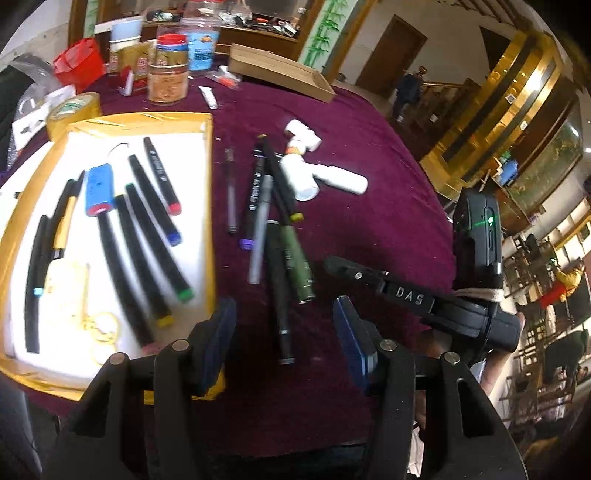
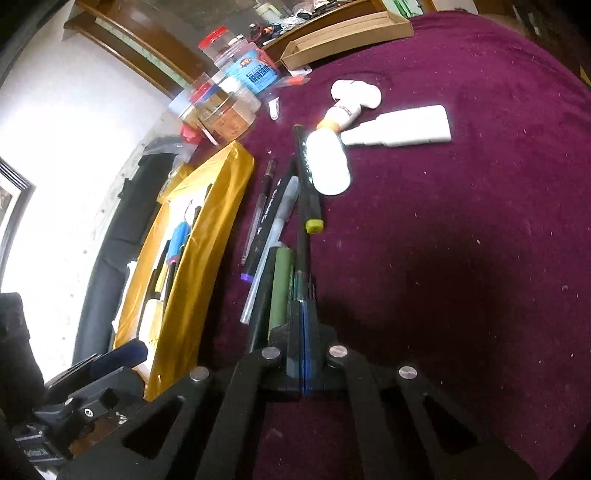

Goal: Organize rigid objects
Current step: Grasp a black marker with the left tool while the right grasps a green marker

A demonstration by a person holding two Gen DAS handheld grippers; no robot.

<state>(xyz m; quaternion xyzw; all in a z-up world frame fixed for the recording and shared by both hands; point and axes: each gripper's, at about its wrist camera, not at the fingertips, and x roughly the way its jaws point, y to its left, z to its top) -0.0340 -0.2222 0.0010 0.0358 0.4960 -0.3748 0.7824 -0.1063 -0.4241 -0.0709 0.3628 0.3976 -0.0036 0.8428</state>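
Right gripper fingers pressed together, left gripper fingers wide, pens overlapping

Table cover: maroon velvet cloth, lint-flecked.
Left side: bright white wall, dark picture frame at edge.
Far wall: bamboo-painted panels, brown wooden door.
Right side: gold-trimmed counter, staircase railing.
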